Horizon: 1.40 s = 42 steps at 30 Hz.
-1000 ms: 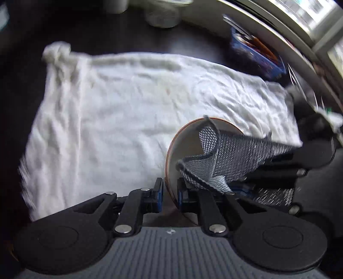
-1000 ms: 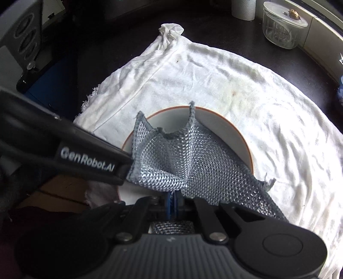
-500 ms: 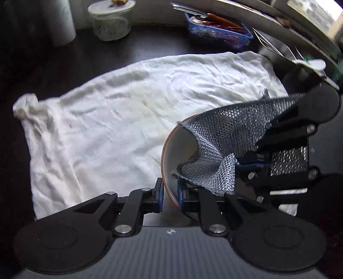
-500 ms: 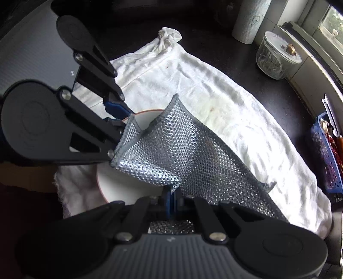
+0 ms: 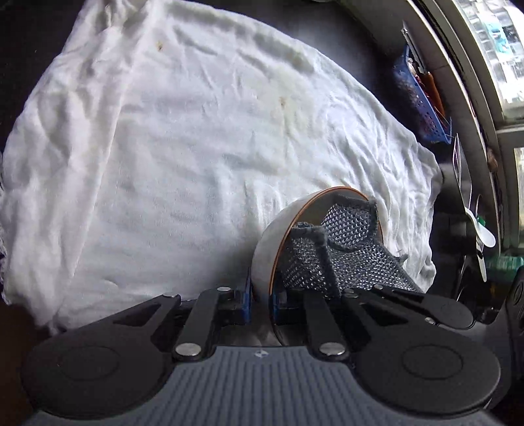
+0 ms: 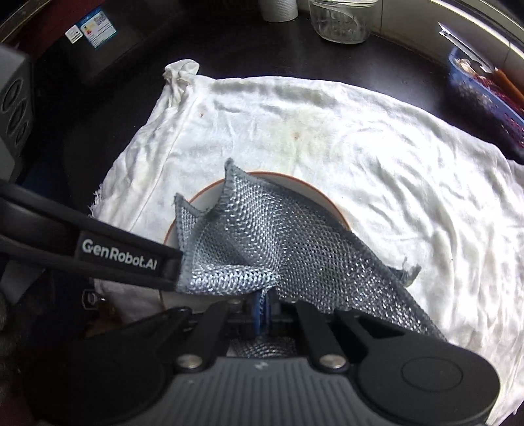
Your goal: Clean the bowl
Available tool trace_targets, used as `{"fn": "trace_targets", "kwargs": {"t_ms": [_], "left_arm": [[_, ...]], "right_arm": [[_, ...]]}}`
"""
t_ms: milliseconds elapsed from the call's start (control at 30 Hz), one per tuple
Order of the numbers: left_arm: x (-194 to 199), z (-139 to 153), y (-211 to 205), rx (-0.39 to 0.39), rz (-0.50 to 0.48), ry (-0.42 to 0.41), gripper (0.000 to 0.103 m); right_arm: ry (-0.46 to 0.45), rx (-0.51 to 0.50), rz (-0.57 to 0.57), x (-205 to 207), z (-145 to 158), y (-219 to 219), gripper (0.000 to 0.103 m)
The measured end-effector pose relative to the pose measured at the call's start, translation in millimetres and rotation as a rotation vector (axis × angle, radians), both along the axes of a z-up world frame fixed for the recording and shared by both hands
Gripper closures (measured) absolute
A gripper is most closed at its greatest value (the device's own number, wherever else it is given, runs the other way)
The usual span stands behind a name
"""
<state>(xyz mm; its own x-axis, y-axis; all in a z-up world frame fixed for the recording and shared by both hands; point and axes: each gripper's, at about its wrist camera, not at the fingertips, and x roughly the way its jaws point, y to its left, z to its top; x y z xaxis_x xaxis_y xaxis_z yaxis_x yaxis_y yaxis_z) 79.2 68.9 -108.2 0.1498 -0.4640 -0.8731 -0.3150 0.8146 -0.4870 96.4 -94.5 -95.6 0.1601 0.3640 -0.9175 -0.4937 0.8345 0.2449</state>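
Observation:
A white bowl [image 5: 273, 236] with an orange-brown rim is tilted on its side over the white towel [image 5: 183, 137]. My left gripper [image 5: 260, 296] is shut on the bowl's rim. My right gripper [image 6: 262, 306] is shut on a grey mesh scrubbing cloth [image 6: 262, 239], which is pressed into the bowl [image 6: 308, 188]. The cloth [image 5: 340, 242] fills most of the bowl's inside in the left wrist view. The left gripper's arm [image 6: 98, 252] crosses the left of the right wrist view.
A glass jar [image 6: 340, 16] and a paper roll [image 6: 278, 8] stand at the back of the dark counter. A blue basket [image 5: 422, 98] of utensils sits by the window sill at the right. A white fan blade [image 5: 479, 229] is at the far right.
The bowl has been tipped and turned in my left gripper, and the mesh cloth has swept around inside it. Both grips have held.

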Motion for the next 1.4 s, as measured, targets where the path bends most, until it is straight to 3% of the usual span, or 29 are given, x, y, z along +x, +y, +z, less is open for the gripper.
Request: {"fn": "trace_targets", "kwargs": {"t_ms": [67, 133, 300, 367, 500, 567, 633, 733, 933, 1100, 1267, 1300, 1400], "left_arm": [[-0.2, 0.0, -1.2, 0.006, -0.006, -0.001, 0.093], [1.2, 5.7, -8.6, 0.045, -0.081, -0.043, 0.092], [2.0, 35.8, -46.2, 0.342, -0.477, -0.356, 0.090], [9.1, 37.1, -48.4, 0.350, -0.591, -0.397, 0.090], [25.4, 33.8, -40.9, 0.273, -0.812, -0.473, 0.090], [30.0, 30.2, -35.9, 0.230, -0.845, -0.464, 0.089], [32.0, 28.0, -28.5, 0.179, -0.826, -0.454, 0.088], [29.5, 26.4, -21.0, 0.135, -0.699, -0.403, 0.090], [18.8, 20.7, -0.2, 0.047, -0.293, -0.197, 0.092], [7.3, 15.0, 10.2, -0.003, -0.068, -0.074, 0.091], [-2.3, 0.1, 16.0, -0.089, 0.030, 0.045, 0.092], [-3.9, -2.0, 14.0, -0.085, 0.012, 0.051, 0.092], [-1.4, 9.1, -0.3, 0.005, -0.135, -0.048, 0.092]], "right_arm": [[0.009, 0.005, 0.003, -3.1, -1.3, 2.6, 0.100], [0.003, 0.000, 0.021, -5.7, -2.5, 4.0, 0.100], [-0.059, -0.057, 0.100, -3.8, 3.9, 1.3, 0.100], [-0.109, -0.104, 0.142, -2.9, 7.4, 1.7, 0.100], [-0.149, -0.161, 0.214, 3.4, 9.6, 3.1, 0.100], [-0.157, -0.173, 0.236, 4.7, 10.1, 3.1, 0.100], [-0.162, -0.179, 0.249, 5.4, 9.8, 3.2, 0.101], [-0.169, -0.191, 0.252, 3.7, 6.7, 7.4, 0.101], [-0.128, -0.151, 0.177, 4.1, 1.5, 8.5, 0.100], [-0.095, -0.110, 0.126, 4.2, 1.0, 7.2, 0.100], [-0.051, -0.052, 0.088, 3.9, 1.1, 5.7, 0.100], [-0.043, -0.041, 0.088, 3.1, 0.5, 6.4, 0.100], [-0.048, -0.047, 0.113, -2.0, -2.2, 11.2, 0.100]]}}
